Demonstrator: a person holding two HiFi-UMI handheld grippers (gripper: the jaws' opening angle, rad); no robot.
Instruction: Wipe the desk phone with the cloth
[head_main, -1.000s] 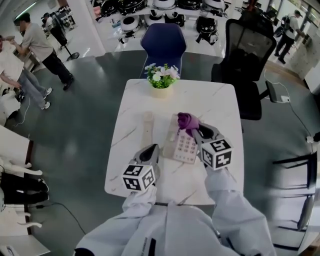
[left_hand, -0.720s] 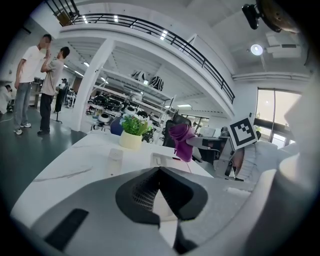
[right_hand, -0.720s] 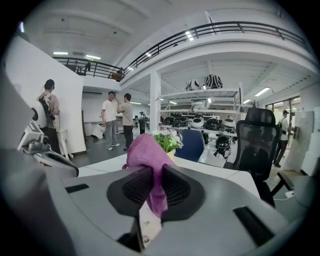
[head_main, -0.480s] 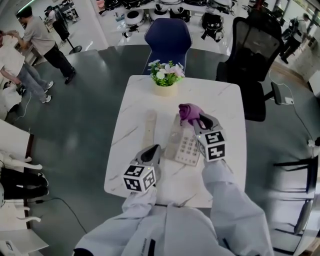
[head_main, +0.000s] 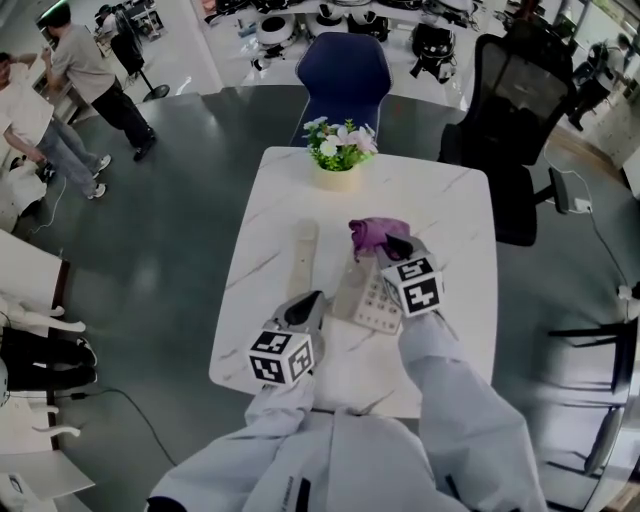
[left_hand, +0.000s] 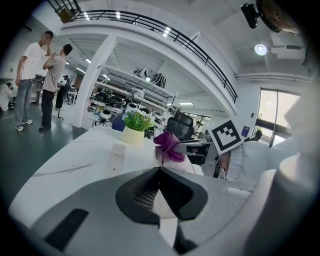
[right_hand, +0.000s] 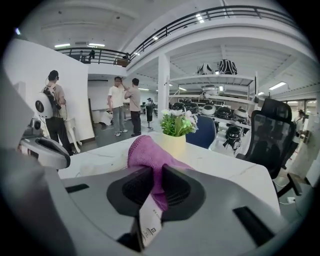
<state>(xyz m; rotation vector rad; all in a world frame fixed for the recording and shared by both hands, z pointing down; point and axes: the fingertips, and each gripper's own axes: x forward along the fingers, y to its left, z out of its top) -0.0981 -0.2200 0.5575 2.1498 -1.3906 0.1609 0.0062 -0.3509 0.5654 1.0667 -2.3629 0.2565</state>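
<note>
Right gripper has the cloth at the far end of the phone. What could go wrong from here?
1. The desk phone is unbraced: the left gripper sits shut beside it, not on it, so a wipe stroke may push the phone across the table.
2. The flower pot stands just beyond the cloth; a long forward stroke by the right gripper could knock it.
3. The handset lies loose beside the phone and could be swept away.

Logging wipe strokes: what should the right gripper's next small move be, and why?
Probably draw the cloth back toward the person along the desk phone. The right gripper is shut on the bunched cloth at the phone's far end, and the keypad lies uncovered nearer the person.
</note>
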